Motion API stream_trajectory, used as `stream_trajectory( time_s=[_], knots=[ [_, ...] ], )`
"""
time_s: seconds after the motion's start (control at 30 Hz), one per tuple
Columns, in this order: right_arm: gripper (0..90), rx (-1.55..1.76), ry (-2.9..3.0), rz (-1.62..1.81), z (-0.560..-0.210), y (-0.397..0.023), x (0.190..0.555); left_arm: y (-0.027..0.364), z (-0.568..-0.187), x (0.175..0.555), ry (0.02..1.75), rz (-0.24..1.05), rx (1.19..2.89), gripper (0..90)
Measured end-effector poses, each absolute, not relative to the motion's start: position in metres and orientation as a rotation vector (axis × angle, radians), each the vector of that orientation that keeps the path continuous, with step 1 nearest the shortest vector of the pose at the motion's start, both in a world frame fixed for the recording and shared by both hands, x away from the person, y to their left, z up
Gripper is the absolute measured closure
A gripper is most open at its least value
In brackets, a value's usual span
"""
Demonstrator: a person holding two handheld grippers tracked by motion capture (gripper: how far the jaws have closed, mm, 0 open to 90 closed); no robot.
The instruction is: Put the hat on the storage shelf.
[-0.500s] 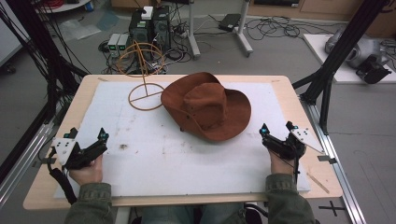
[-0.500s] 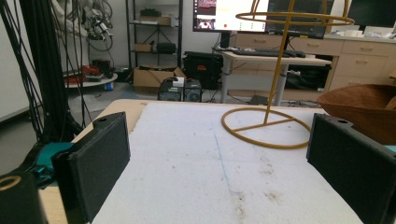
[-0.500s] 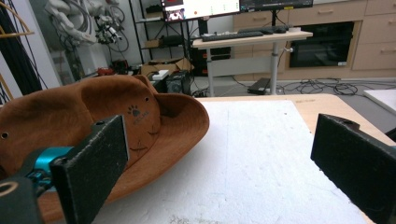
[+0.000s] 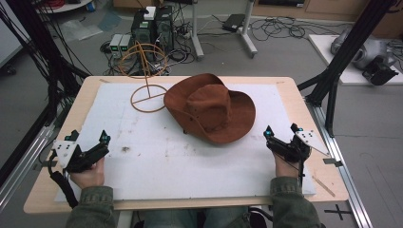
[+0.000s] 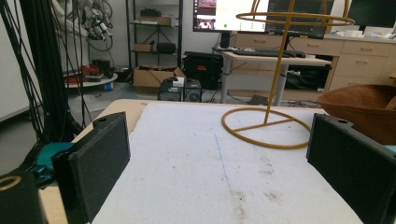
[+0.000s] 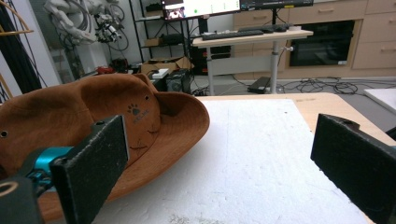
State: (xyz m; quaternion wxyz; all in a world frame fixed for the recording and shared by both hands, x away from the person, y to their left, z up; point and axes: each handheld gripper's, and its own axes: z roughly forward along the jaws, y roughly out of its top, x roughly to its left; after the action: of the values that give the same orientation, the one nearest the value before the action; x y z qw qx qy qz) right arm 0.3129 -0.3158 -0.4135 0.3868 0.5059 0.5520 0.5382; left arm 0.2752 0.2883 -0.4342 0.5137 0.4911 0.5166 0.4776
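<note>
A brown hat [image 4: 210, 113] is seen lying brim-down on the white mat [image 4: 157, 156] toward the far edge of the table [image 4: 38, 190], right of centre, with a yellow wire stand [image 4: 145, 76] just beside it near the far left corner. The left tool [image 4: 88, 142] is held near the left edge, jaws spread wide and empty, well apart from the hat. The right tool [image 4: 283, 135] is held near the right edge, jaws wide and empty, with the hat's brim close by on its left.
</note>
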Motion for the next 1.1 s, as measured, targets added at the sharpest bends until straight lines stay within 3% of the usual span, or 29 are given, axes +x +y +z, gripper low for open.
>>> stream_trajectory(
  time_s=[0.47, 0.73, 1.1],
  knots=[
    [3.7, 1.278, 1.455, 1.385, -0.389, -0.305, 0.324, 0.287, -0.433, 0.278, 1.227, 1.13, 1.185, 7.1],
    [2.8, 1.289, 1.629, 1.405, -0.35, -0.295, 0.362, 0.288, -0.433, 0.278, 1.223, 1.126, 1.178, 7.1],
    [2.9, 1.205, 1.867, 1.413, -0.34, -0.256, 0.405, 0.289, -0.432, 0.278, 1.229, 1.112, 1.166, 7.1]
  ],
)
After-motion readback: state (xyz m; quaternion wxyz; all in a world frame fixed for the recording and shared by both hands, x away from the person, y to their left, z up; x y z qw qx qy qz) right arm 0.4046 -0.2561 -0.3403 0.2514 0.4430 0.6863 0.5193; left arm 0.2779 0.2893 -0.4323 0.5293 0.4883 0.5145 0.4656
